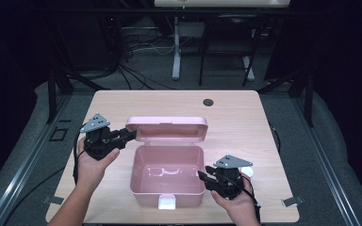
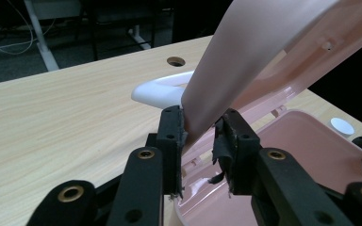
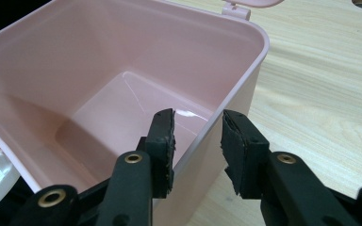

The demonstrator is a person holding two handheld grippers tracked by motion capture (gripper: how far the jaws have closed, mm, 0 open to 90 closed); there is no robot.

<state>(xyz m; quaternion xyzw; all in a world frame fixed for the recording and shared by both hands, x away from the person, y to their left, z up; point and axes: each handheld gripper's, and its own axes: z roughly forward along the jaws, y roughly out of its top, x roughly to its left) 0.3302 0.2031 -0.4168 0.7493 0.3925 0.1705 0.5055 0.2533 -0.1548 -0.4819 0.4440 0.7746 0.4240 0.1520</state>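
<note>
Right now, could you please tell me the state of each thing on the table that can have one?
Pink box: empty, upright on the table.
Lid: open, tilted up and back.
White latch: undone, at the front wall.
Left claw: jaws around the lid's edge.
Right claw: open, jaws astride the box's right wall.

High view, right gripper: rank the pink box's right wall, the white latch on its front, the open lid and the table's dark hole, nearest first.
From the right gripper:
1. Right wall, at its jaws.
2. White latch, front, to the left.
3. Open lid, behind the box.
4. Dark hole, far edge.
</note>
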